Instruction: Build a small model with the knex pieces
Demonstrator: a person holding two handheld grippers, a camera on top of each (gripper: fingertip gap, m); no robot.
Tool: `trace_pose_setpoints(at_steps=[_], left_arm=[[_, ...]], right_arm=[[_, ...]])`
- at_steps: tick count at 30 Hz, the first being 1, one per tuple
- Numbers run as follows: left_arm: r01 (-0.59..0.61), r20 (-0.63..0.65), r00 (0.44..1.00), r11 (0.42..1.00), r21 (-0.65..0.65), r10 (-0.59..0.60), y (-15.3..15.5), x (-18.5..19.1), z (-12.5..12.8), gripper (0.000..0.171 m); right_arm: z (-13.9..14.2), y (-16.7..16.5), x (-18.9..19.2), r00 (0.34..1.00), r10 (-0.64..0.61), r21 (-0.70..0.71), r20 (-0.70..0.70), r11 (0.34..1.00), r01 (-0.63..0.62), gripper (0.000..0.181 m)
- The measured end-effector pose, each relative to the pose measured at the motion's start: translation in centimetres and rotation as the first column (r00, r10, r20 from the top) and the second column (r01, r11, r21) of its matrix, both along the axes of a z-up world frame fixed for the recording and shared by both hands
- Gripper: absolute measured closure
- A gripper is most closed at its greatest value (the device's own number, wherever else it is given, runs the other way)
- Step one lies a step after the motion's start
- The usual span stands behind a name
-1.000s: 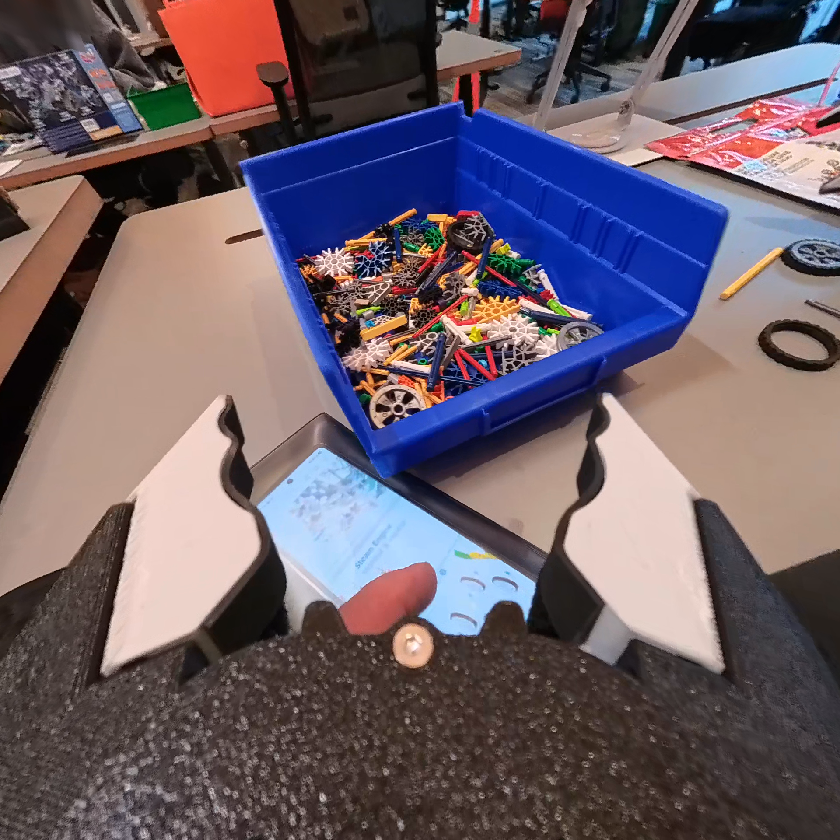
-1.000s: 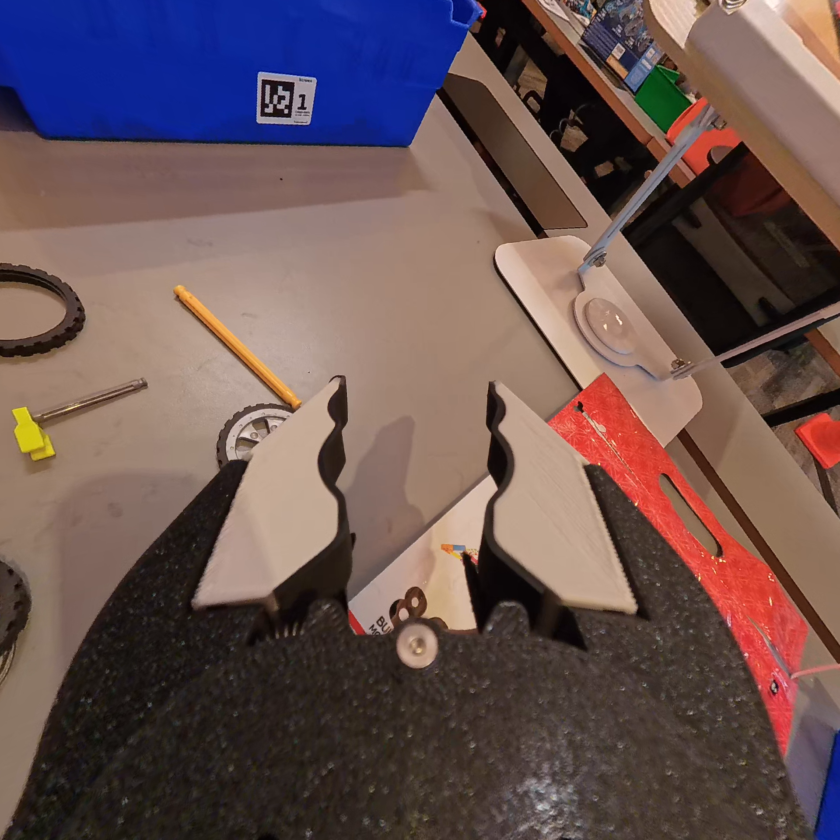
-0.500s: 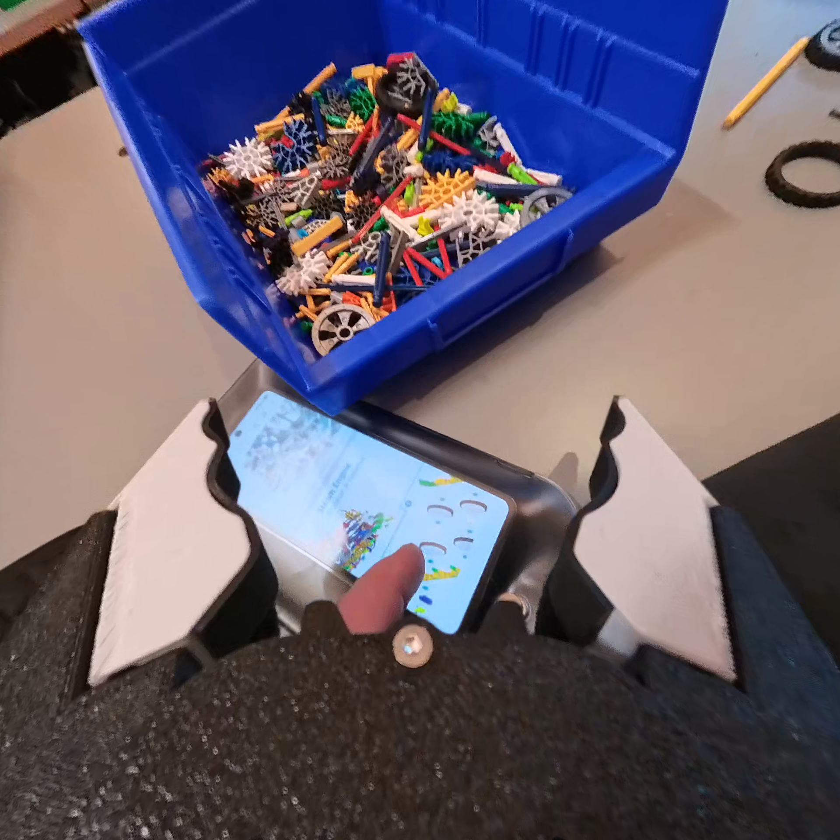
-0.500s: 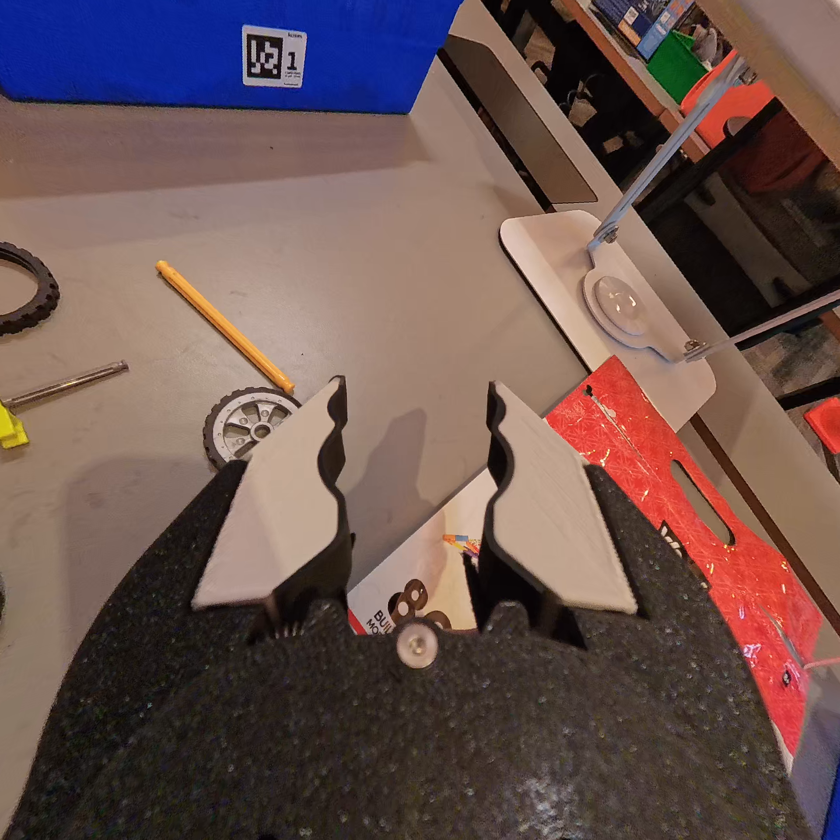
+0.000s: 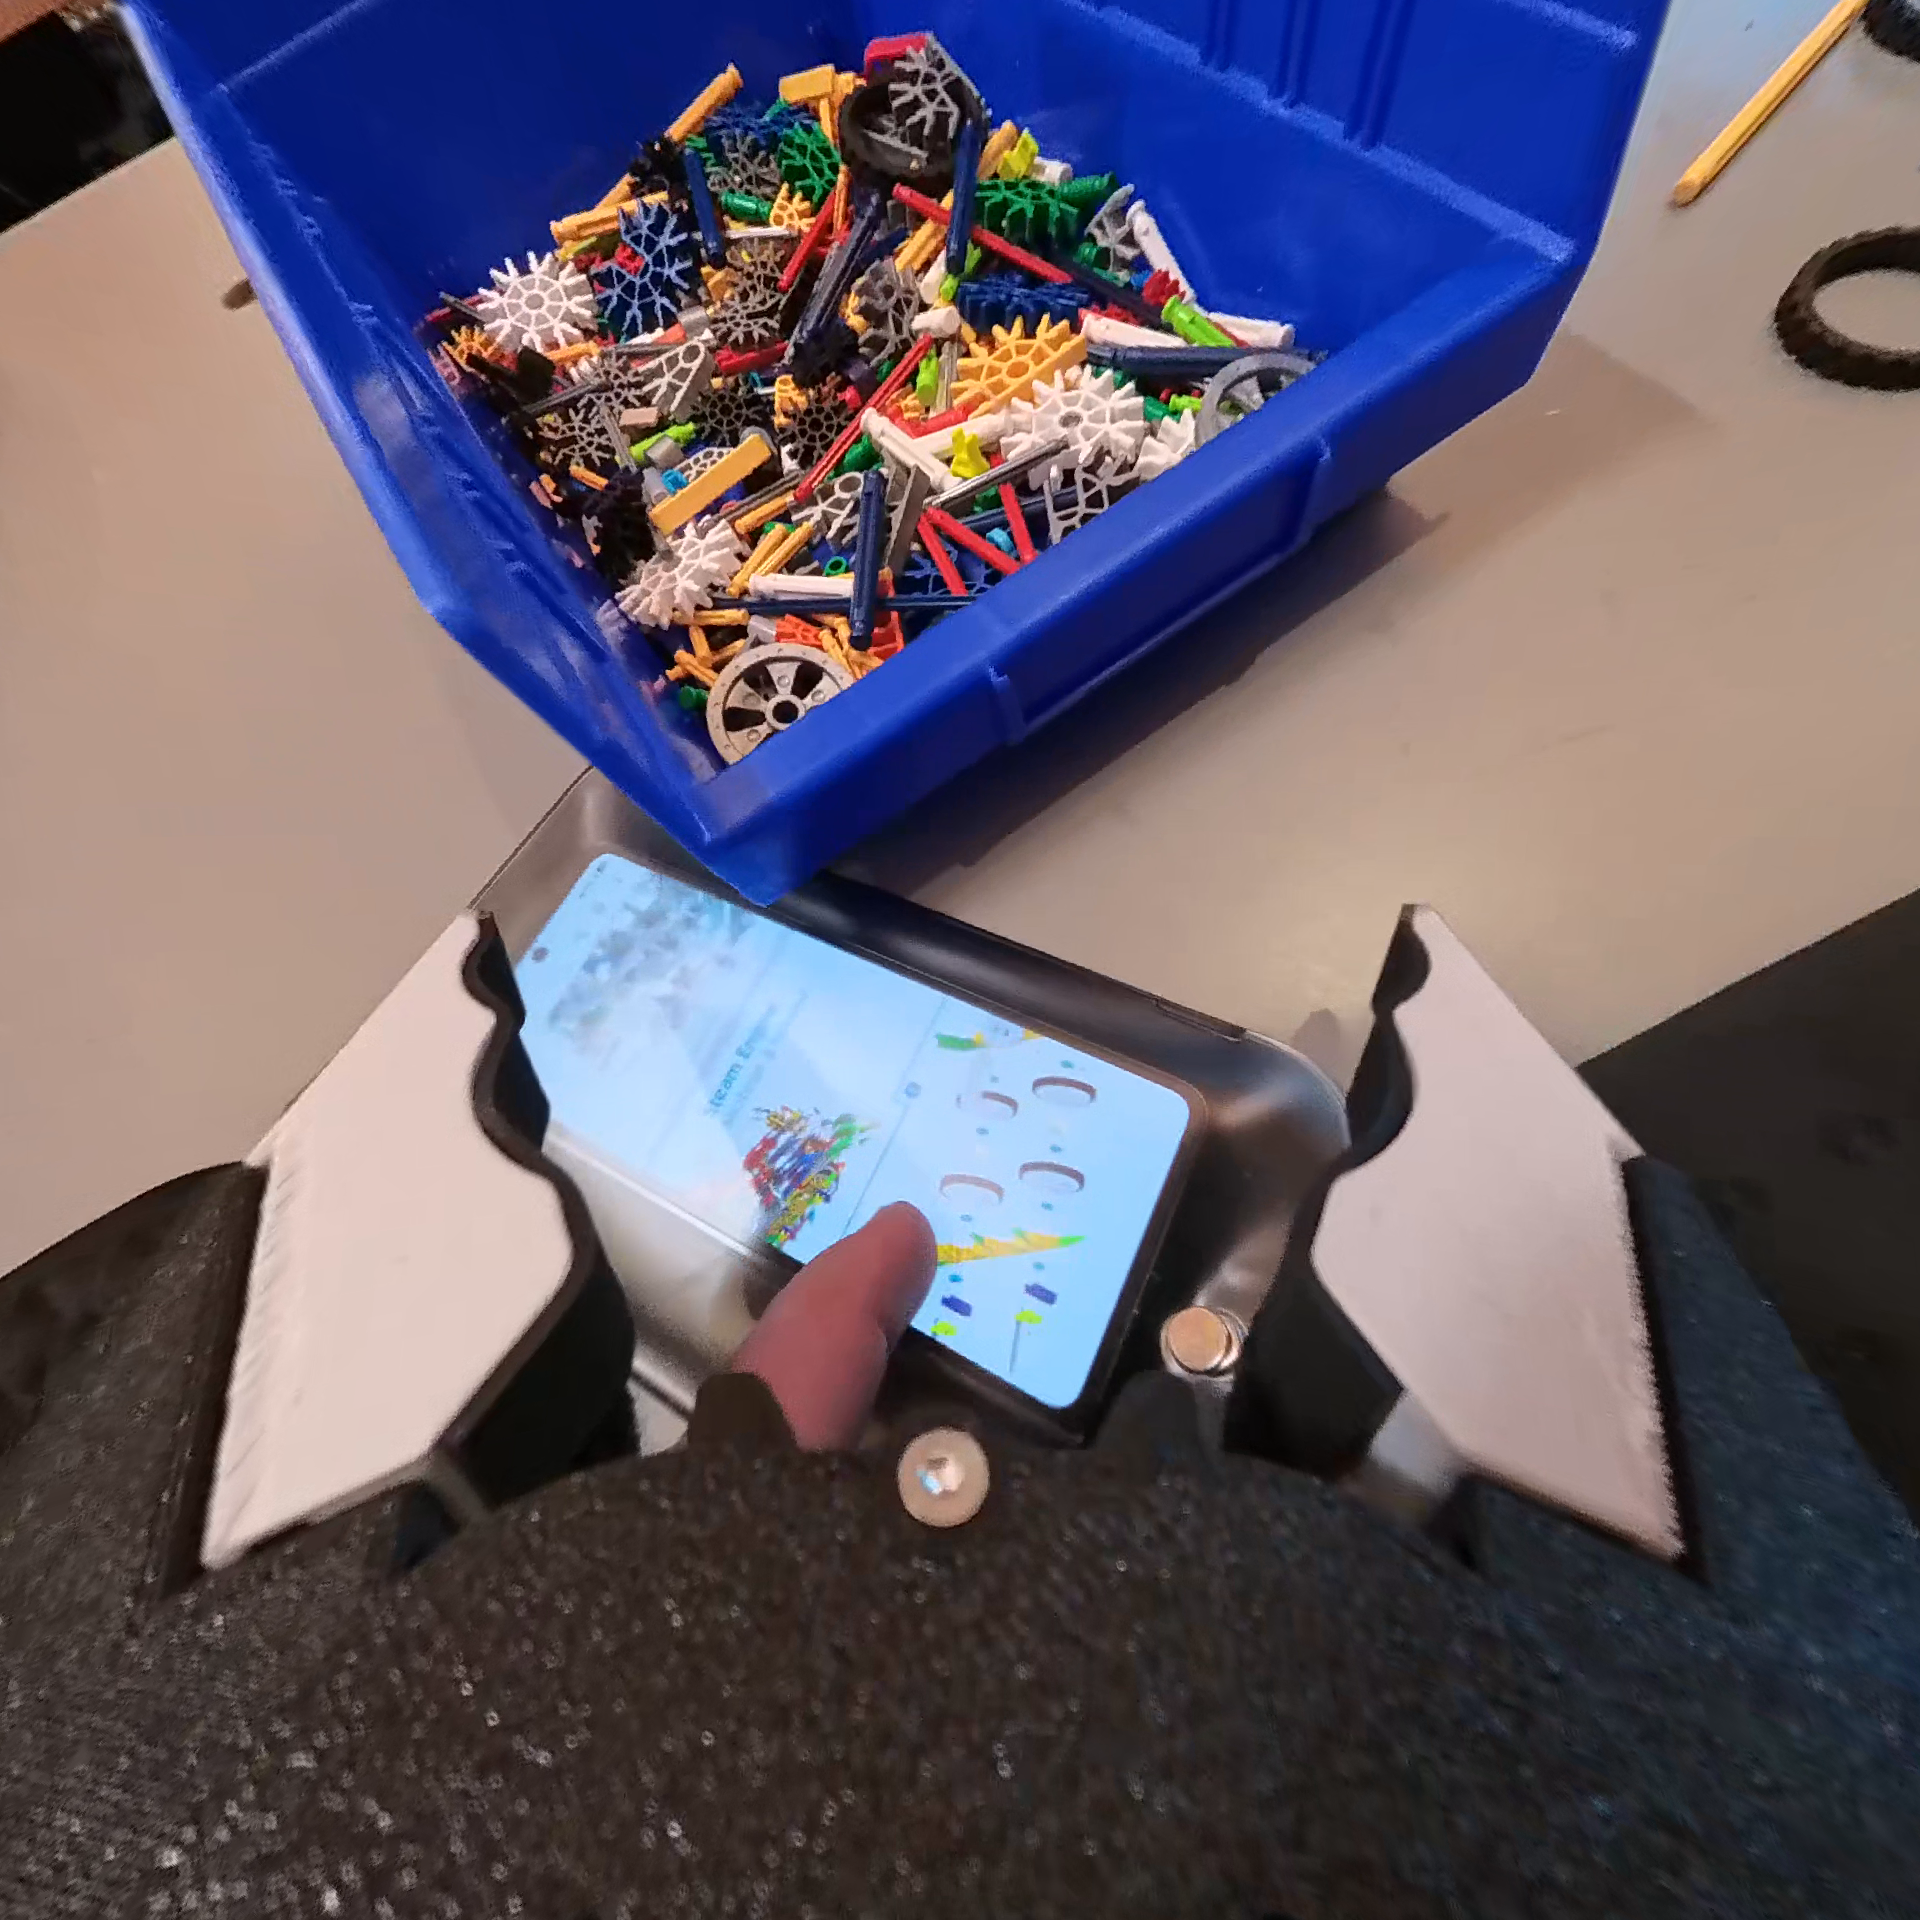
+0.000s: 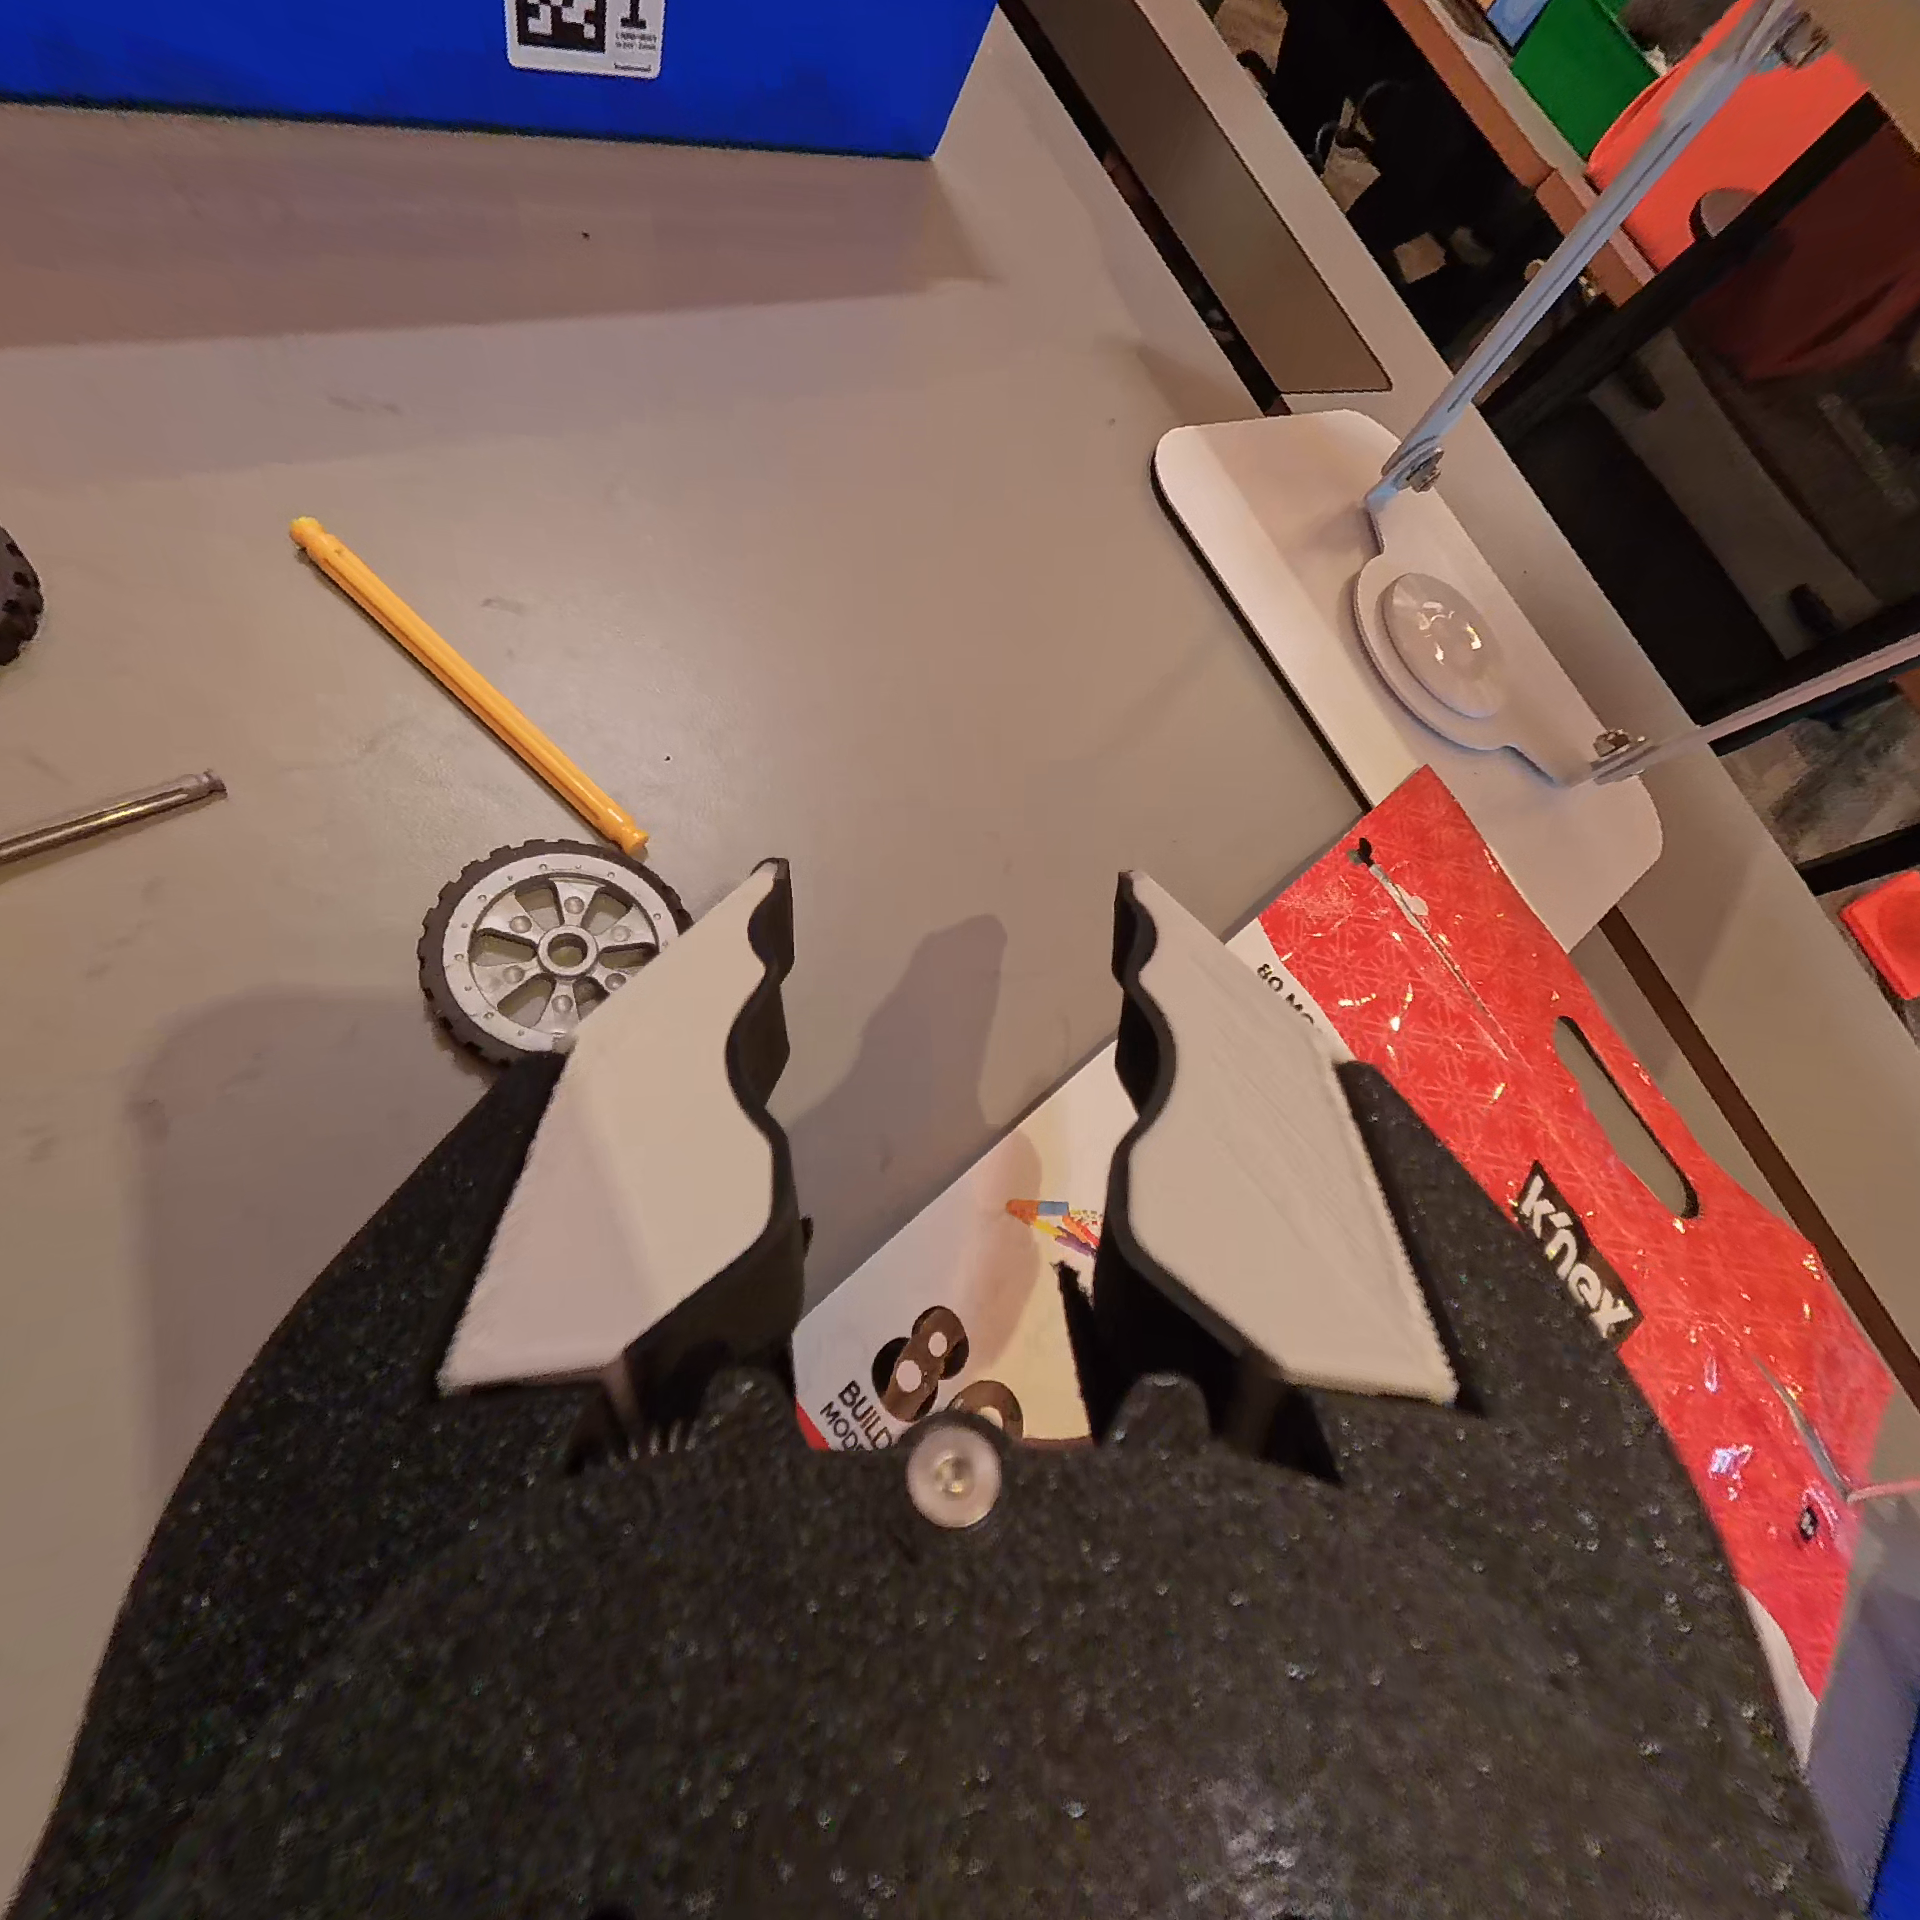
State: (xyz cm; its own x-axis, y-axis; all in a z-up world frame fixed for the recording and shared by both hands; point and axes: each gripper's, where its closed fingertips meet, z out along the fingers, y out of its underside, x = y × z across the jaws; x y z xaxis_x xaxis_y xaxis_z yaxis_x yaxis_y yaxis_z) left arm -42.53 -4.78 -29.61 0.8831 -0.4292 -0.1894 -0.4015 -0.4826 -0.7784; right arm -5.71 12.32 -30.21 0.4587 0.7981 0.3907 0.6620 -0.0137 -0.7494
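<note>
My left gripper [image 5: 940,925] is open wide and empty above a lit phone [image 5: 831,1101] that lies in a metal tray [image 5: 1262,1117]. A person's finger [image 5: 847,1320] touches the phone's screen. Just beyond stands a blue bin [image 5: 1091,665] full of small coloured rods, connectors and wheels [image 5: 831,416]. My right gripper [image 6: 945,894] is open and empty above the grey table. A grey wheel with a black tyre [image 6: 545,951] lies left of its left finger. A yellow rod [image 6: 468,686] lies farther out. A white and red package [image 6: 1455,1039] lies under its right finger.
A black tyre ring [image 5: 1849,312] and the yellow rod [image 5: 1766,104] lie right of the bin. A metal axle [image 6: 114,816] lies at the left. A white stand base [image 6: 1299,561] with thin arms sits near the table's far edge. The bin's blue wall [image 6: 312,52] bears a square code label. The yellow rod [image 6: 468,686] is closer to my right gripper, around 7 cm from its tips; the left tips are 30 cm off. It turns up in the left wrist view [image 5: 1798,64] as well.
The left wrist view has tipped down and drawn back a little, so more of the phone shows; the finger has slid along the screen. The right gripper has shifted left and forward; the wheel shows more.
</note>
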Motion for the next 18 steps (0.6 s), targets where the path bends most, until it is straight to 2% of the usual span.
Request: trace_pose_setpoints(at_steps=[7, 11, 15, 18], left_arm=[[0.024, -0.009, 1.000, 0.998, 0.060, -0.024, 0.1, 0.1, 0.6, 0.017], [0.100, 0.012, 0.995, 0.991, 0.093, -0.102, -0.3, 1.5, 1.5, 0.020], [0.115, -0.041, 0.993, 0.993, 0.030, -0.114, -0.7, 1.4, 0.0, 0.021], [0.089, -0.041, 0.995, 0.995, 0.049, -0.087, -0.5, 0.9, 0.4, 0.022]], right_arm=[[-0.1, 0.2, 0.2, 1.000, -0.007, 0.004, 0.007, 1.000, 0.007, 0.119], [-0.3, 0.2, 0.3, 1.000, -0.009, 0.000, 0.012, 1.000, 0.009, 0.119], [-0.6, 0.3, 0.3, 1.000, -0.010, -0.005, 0.020, 1.000, 0.010, 0.119], [-0.6, 0.3, 0.3, 1.000, -0.012, -0.005, 0.023, 1.000, 0.012, 0.119]])
